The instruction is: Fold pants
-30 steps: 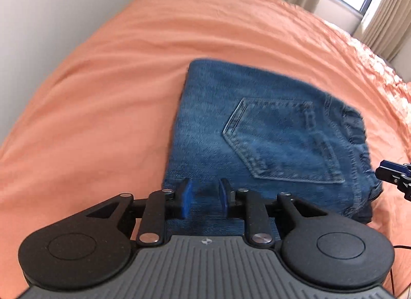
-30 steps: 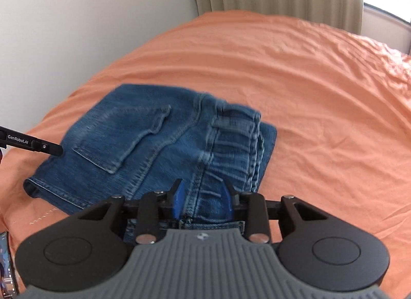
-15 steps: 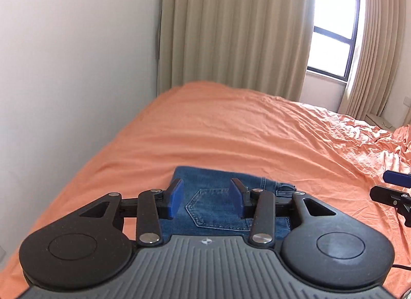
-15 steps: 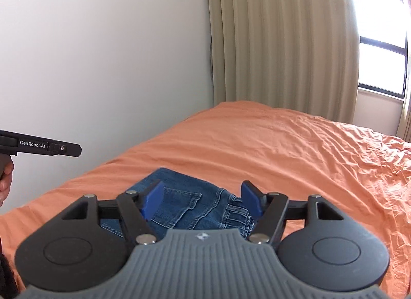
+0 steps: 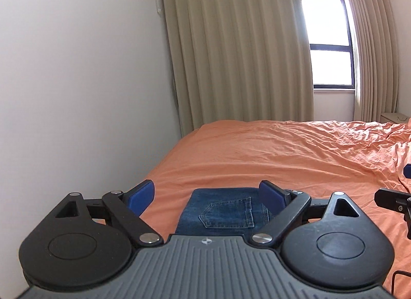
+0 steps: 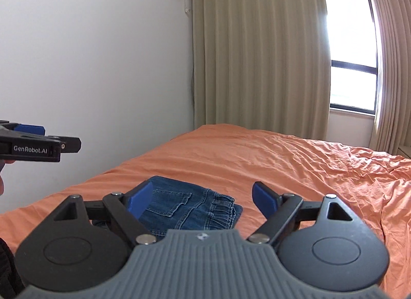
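Pants [image 5: 226, 213]: left wrist view; folded blue denim, back pocket up, flat on orange bed [image 5: 282, 150]; left gripper [image 5: 208, 195] spread wide, above them
Right wrist view: pants elastic waistband rightward; right gripper [image 6: 203, 198] fingers apart, empty

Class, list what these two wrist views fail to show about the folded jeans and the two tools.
- Folded jeans: near edge hidden behind the left tool body, left wrist view.
- Jeans' near left corner: hidden by the right tool, right wrist view.
- Right tool in left view: cut off by the frame edge.
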Demonstrator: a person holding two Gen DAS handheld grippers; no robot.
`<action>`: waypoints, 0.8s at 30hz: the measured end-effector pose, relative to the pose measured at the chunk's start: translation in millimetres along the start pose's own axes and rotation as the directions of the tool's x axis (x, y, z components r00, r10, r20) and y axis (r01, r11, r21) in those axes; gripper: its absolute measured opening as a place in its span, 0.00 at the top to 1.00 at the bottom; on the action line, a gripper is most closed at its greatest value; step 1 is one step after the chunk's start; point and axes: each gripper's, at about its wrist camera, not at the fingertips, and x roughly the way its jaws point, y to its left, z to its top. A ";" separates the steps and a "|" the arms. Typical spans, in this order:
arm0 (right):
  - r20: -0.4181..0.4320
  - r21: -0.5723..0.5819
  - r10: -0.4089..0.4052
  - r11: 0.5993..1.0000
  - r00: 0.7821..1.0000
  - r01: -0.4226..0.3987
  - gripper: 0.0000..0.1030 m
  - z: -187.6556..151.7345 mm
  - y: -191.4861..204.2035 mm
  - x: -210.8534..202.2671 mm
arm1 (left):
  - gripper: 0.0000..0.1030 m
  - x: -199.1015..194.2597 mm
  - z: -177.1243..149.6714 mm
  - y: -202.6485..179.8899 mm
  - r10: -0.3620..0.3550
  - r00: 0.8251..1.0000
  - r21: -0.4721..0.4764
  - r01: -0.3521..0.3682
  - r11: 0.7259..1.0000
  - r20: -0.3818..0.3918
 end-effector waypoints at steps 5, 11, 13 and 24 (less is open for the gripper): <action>-0.056 0.026 -0.042 0.999 0.998 0.043 0.21 -23.6 4.8 -6.5 | 0.00 1.0 -28.1 3.1 0.008 0.996 -0.098 -0.017 0.995 -0.093; -0.160 0.040 -0.049 0.998 0.986 0.056 0.21 -62.9 15.0 12.4 | 0.00 17.7 -57.7 -1.9 -0.006 0.976 -0.067 -0.009 0.998 -0.216; -0.193 0.052 -0.051 0.997 0.980 0.062 0.21 -73.7 15.3 25.3 | 0.00 18.4 -66.2 -7.4 -0.005 0.971 -0.040 -0.005 0.999 -0.240; -0.202 0.056 -0.052 0.996 0.978 0.064 0.21 -74.9 23.7 42.6 | 0.00 22.3 -76.0 -6.7 -0.017 0.962 -0.070 -0.002 0.998 -0.272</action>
